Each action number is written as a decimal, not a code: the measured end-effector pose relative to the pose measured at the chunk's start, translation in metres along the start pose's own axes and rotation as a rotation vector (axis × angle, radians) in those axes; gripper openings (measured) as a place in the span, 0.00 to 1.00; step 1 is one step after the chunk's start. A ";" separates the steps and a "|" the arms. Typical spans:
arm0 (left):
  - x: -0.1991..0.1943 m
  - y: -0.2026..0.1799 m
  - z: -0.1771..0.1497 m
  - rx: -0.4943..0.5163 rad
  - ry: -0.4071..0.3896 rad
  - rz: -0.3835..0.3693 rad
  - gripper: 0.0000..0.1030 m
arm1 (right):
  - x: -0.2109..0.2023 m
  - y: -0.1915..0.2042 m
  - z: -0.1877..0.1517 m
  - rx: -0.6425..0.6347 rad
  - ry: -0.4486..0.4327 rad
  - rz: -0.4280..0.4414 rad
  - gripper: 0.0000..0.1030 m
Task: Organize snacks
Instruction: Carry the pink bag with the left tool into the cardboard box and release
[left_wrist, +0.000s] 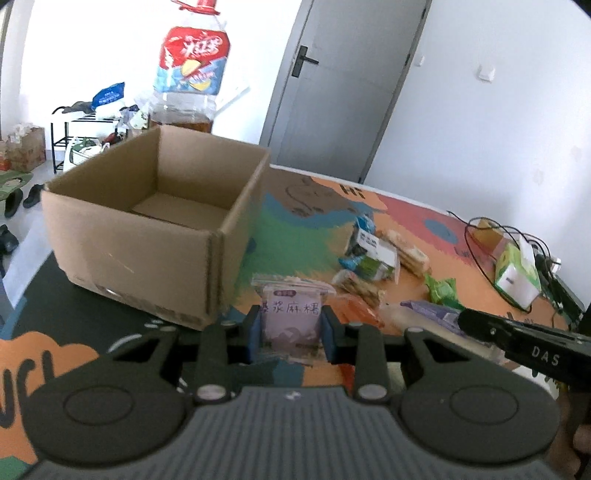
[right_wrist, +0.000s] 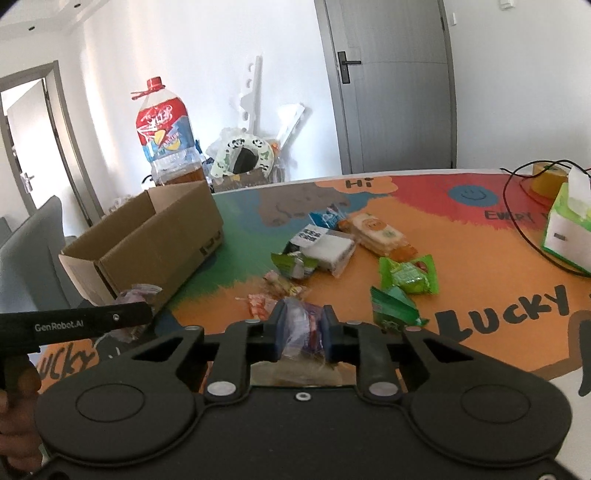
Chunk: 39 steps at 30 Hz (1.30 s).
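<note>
**Both grippers holding snacks over the colourful table**

Colourful cartoon-print tabletop (right_wrist: 480, 258) is carrying an open brown cardboard box (left_wrist: 147, 229) and a loose pile of wrapped snacks (right_wrist: 332, 251). Left gripper (left_wrist: 291, 334) is pinching a pale purple snack packet (left_wrist: 291, 321) just beside the box. Right gripper (right_wrist: 301, 334) is clamping a clear crinkly snack wrapper (right_wrist: 301, 328), near the pile.

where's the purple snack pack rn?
Left wrist view: purple pack is clamped in the left claw, just right of the cardboard box.
</note>
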<state>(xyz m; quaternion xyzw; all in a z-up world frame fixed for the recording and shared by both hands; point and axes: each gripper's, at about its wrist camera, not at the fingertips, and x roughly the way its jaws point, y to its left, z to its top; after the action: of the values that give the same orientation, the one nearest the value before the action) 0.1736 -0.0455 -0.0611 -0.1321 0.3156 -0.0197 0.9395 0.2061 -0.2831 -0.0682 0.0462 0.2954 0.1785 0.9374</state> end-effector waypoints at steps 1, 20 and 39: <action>-0.002 0.002 0.002 -0.002 -0.008 0.002 0.31 | 0.000 0.001 0.001 0.001 -0.004 0.001 0.20; -0.052 0.013 0.028 0.041 -0.096 0.016 0.30 | -0.002 0.039 0.035 -0.067 -0.095 0.109 0.19; -0.085 0.036 0.051 0.049 -0.191 0.060 0.30 | -0.001 0.082 0.052 -0.111 -0.124 0.217 0.19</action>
<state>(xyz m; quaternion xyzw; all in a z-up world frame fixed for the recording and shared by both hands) 0.1341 0.0116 0.0188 -0.1010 0.2280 0.0136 0.9683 0.2099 -0.2065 -0.0092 0.0371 0.2198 0.2916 0.9302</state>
